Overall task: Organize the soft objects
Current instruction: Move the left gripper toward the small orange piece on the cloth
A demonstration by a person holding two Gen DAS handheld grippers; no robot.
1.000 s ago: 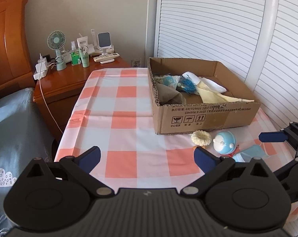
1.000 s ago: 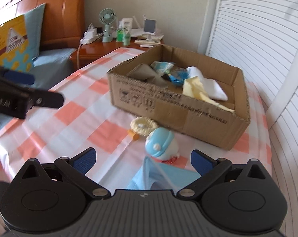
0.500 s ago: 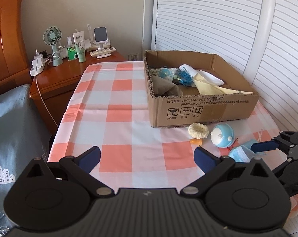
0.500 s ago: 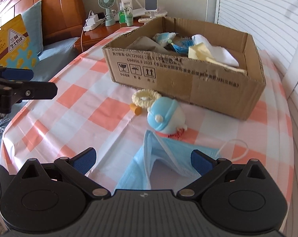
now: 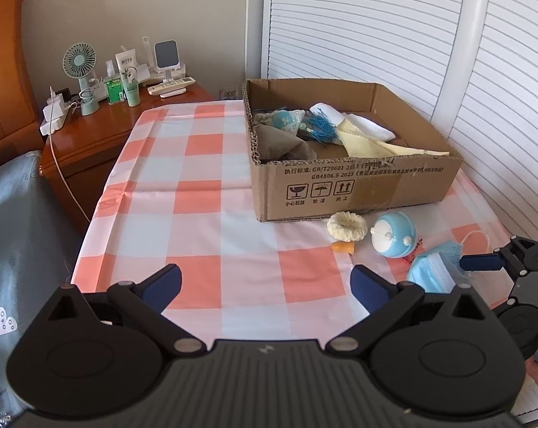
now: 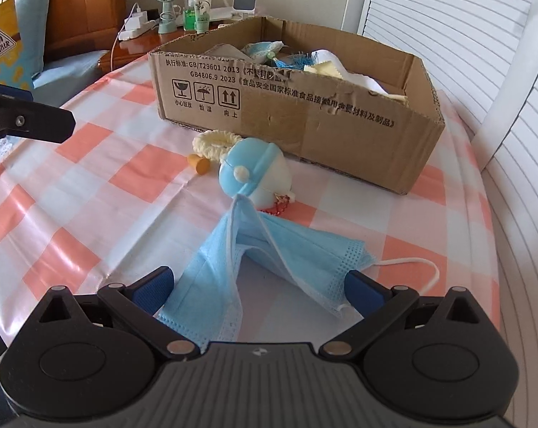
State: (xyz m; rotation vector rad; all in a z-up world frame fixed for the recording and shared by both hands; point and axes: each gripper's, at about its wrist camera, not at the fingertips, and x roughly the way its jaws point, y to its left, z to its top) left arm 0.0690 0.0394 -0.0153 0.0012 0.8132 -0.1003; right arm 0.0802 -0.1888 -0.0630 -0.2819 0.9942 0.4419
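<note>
Blue mask (image 6: pixel 269 267) lies half hidden under the right hand-held gripper (image 6: pixel 258 289), jaws apart; left hand-held gripper (image 5: pixel 265 285) apart over bare desk (image 5: pixel 197 235).

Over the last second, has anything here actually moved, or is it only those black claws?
Only the claws moved. The right gripper came down and forward, so its open fingers now straddle the blue face mask, not yet pinching it. The left gripper hangs open, drawn back slightly. The cardboard box and round blue toy stayed put.

The cardboard box (image 6: pixel 297 114) reads "GB/T29601 2013" and "GB4806.9 2023".
</note>
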